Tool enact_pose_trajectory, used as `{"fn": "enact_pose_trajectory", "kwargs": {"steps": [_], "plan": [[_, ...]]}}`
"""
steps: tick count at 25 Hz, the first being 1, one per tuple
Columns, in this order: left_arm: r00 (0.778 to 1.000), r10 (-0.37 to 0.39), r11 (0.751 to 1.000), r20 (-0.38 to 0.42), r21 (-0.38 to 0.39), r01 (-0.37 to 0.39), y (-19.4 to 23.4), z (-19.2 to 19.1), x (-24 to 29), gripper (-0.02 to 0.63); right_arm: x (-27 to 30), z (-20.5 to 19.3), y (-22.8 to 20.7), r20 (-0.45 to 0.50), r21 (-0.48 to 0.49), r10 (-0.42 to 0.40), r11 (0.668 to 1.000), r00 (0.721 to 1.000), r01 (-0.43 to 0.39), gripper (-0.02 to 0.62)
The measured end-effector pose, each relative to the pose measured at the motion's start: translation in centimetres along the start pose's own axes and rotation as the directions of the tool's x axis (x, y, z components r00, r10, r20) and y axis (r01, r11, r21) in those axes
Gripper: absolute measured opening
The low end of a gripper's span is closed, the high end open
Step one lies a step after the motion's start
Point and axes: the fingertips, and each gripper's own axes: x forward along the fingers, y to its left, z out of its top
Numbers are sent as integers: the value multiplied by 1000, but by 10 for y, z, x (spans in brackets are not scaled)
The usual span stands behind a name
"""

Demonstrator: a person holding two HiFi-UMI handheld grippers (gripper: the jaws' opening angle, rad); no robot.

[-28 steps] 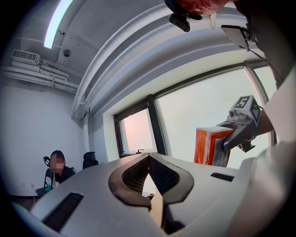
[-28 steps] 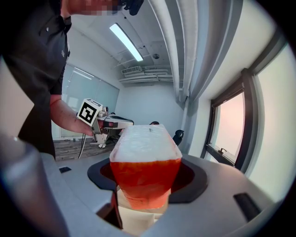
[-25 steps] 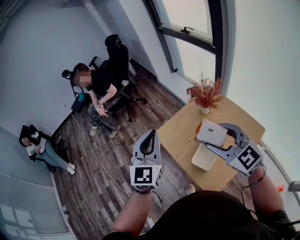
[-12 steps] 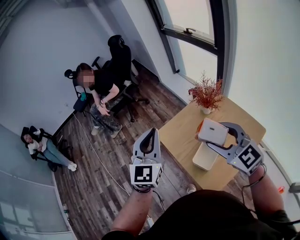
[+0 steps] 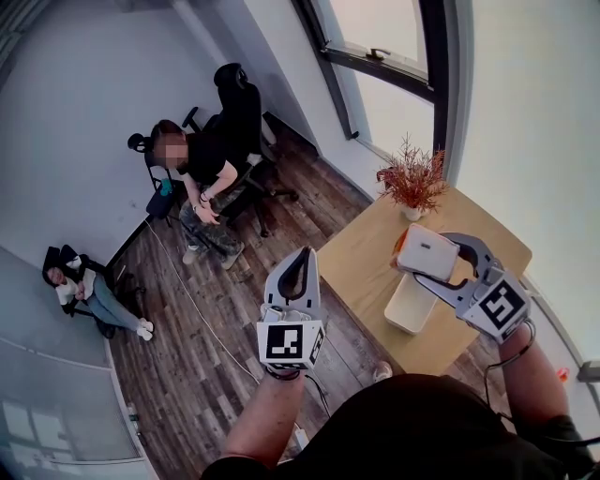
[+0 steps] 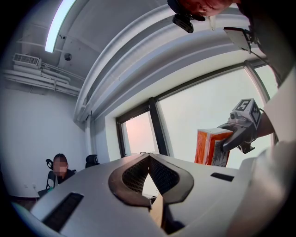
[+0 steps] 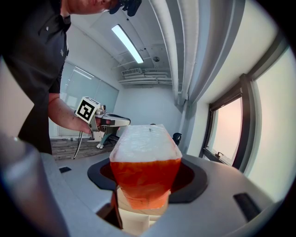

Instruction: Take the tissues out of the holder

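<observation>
Hardly anything is shifting since a second ago: the right gripper (image 5: 433, 267) is keeping its jaws clamped on the orange-and-white tissue pack (image 5: 427, 248), holding it just above the holder (image 5: 410, 309), probably to carry it clear. Well left of the holder, the left gripper (image 5: 296, 277) is idling, its jaws closed on nothing. The pack is covering part of the holder, so any remaining tissues are going unseen.

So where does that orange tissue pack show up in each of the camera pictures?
Head view: tissue pack right of centre, above the table.
Left gripper view: tissue pack far right, mid height.
Right gripper view: tissue pack dead centre.
Shared landmark: the window, in all three views.
</observation>
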Motion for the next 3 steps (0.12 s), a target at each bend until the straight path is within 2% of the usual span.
{"fn": "enact_pose_trajectory", "kwargs": {"steps": [3], "plan": [[1000,2,1000,-1,-1,-2,2,-1,-1,5,1,2,0,8,-2,-3,1000,1000,3,279]]}}
